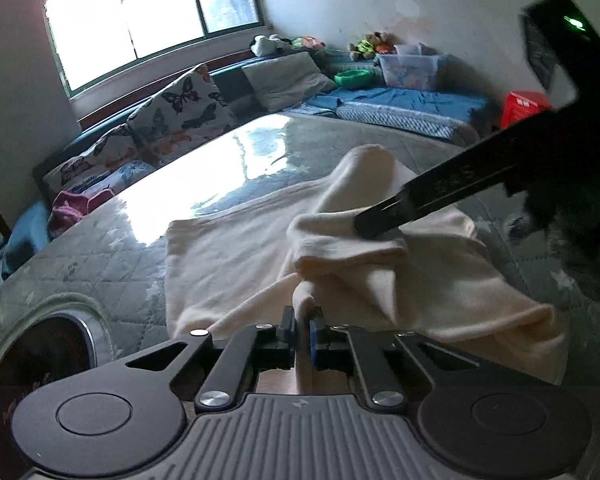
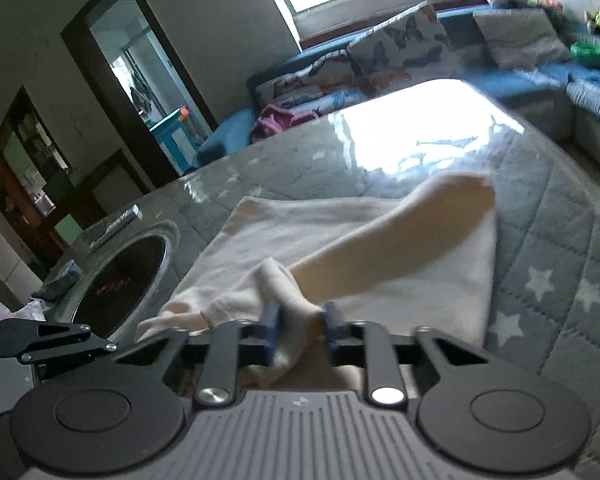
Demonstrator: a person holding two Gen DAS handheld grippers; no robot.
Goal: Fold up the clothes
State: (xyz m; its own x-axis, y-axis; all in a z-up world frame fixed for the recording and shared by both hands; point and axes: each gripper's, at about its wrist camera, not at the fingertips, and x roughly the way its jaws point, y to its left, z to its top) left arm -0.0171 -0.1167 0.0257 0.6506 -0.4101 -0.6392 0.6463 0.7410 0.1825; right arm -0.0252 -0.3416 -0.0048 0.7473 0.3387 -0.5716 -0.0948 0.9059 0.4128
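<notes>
One cream garment [image 1: 236,248] on one quilted table cover [image 1: 100,248], two grippers [image 1: 302,326] [image 2: 300,330], two butterfly cushions [image 1: 180,108], one grey pillow [image 1: 284,76], one clear plastic box [image 1: 410,66].

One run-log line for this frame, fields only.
task: fold clothes | left gripper: shut on cream garment | right gripper: shut on cream garment | surface: quilted star cover

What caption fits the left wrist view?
Left gripper and right gripper both pinch the cream garment on the quilted table.
</notes>
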